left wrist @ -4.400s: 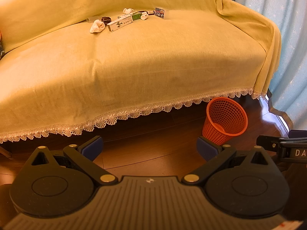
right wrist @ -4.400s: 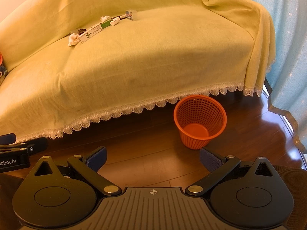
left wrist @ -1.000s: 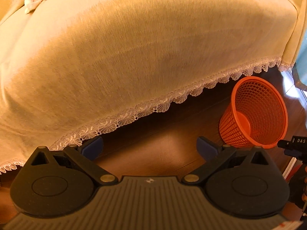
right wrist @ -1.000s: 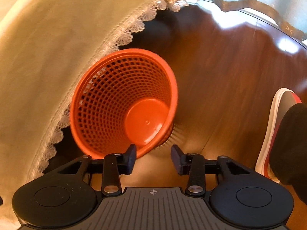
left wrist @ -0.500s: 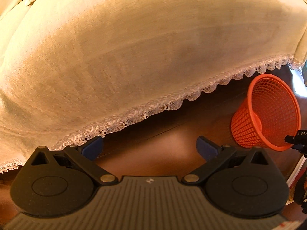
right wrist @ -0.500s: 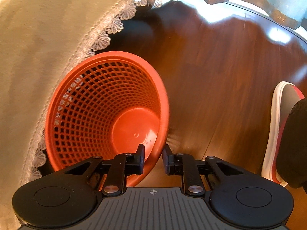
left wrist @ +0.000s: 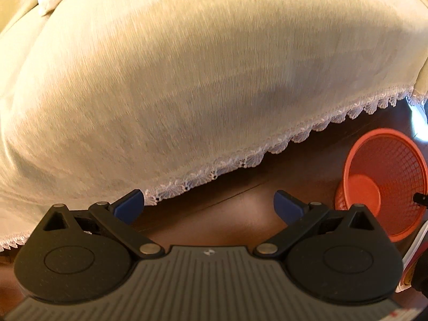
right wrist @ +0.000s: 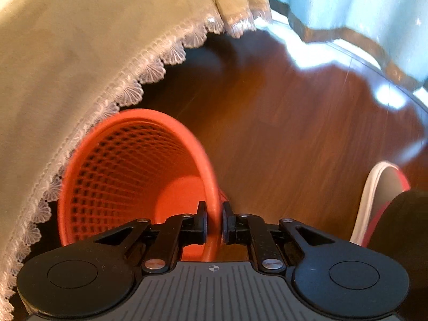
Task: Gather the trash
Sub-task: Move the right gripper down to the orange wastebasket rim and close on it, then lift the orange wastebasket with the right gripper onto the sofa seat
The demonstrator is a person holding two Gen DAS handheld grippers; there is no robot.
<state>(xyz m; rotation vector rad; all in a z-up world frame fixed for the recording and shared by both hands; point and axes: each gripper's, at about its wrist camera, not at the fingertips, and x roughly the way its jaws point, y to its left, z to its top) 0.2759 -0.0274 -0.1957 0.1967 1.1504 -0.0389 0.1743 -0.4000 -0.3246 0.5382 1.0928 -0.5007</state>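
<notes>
Right tool point(right wrist: 214, 218) gripping orange basket point(right wrist: 128, 176) rim
Left tool point(left wrist: 208, 206) is hanging released above the floor point(left wrist: 227, 214), beside the draped sofa point(left wrist: 187, 80)

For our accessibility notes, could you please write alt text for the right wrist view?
The right hand-held gripper is shut on the near rim of an empty orange mesh wastebasket on a dark wooden floor. A lace-edged yellow sofa cover hangs at left; a shoe shows at right.
</notes>
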